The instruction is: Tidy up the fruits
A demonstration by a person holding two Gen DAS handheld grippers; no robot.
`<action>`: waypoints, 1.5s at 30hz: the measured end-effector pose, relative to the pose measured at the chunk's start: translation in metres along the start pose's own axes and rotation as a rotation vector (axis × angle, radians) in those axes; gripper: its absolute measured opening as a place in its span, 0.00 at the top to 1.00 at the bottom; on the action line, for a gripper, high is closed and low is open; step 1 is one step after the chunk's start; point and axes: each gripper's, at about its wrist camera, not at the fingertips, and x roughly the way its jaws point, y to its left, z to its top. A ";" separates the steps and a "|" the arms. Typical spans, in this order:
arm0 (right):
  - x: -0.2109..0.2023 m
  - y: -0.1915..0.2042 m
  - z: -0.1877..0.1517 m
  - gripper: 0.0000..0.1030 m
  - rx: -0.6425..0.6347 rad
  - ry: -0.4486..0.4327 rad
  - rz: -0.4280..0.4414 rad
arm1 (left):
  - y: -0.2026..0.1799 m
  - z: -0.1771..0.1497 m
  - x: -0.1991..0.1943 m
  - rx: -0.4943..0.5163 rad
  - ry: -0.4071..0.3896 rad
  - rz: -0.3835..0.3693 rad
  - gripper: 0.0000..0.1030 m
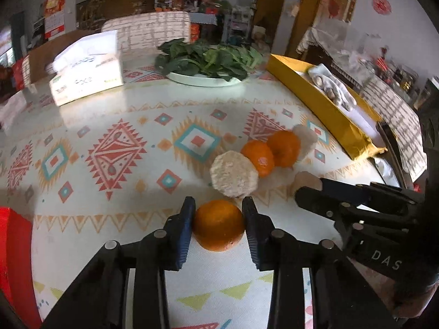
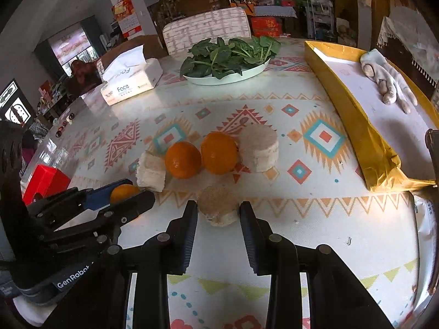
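While the left gripper (image 1: 216,220) is pinching the near orange (image 1: 218,224) across its firm, slippery middle on the surface (image 1: 109,219), the right gripper (image 2: 218,213) is squeezing a light, crumbly pale slice (image 2: 218,208) nearby

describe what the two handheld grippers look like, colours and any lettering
Both are black, angular linkage frames with round silver rivets and ribbed blue pads on the fingers. The left gripper carries white "GenRobot" lettering on its body; the right gripper shows white letters "DAS". No cables or sleeves show.
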 end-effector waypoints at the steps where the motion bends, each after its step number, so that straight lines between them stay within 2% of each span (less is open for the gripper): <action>1: -0.001 0.000 0.000 0.66 0.000 -0.004 0.001 | 0.002 0.000 -0.001 -0.012 -0.007 0.002 0.67; 6: -0.009 0.004 -0.001 0.67 -0.015 -0.048 0.016 | 0.018 0.001 -0.021 -0.093 -0.053 -0.011 0.67; 9: -0.015 0.011 -0.002 0.67 -0.042 -0.084 0.023 | 0.025 -0.005 -0.052 -0.136 -0.114 -0.017 0.67; 12: -0.026 0.023 -0.006 0.68 -0.078 -0.122 0.034 | 0.045 -0.026 -0.094 -0.198 -0.180 -0.019 0.67; 15: -0.035 0.042 -0.009 0.68 -0.105 -0.129 0.058 | 0.079 -0.052 -0.131 -0.274 -0.216 0.018 0.67; 20: -0.046 0.093 -0.018 0.68 -0.158 -0.104 0.166 | 0.143 -0.095 -0.180 -0.427 -0.271 0.109 0.67; 26: -0.042 0.177 -0.021 0.68 -0.233 -0.026 0.339 | 0.197 -0.136 -0.211 -0.541 -0.302 0.195 0.67; 34: -0.003 0.270 -0.028 0.68 -0.266 0.135 0.515 | 0.230 -0.164 -0.213 -0.614 -0.298 0.190 0.67; 40: 0.030 0.301 -0.027 0.68 -0.214 0.236 0.577 | 0.243 -0.171 -0.213 -0.636 -0.308 0.175 0.67; 45: 0.042 0.301 -0.025 0.68 -0.173 0.269 0.587 | 0.242 -0.171 -0.214 -0.631 -0.315 0.155 0.67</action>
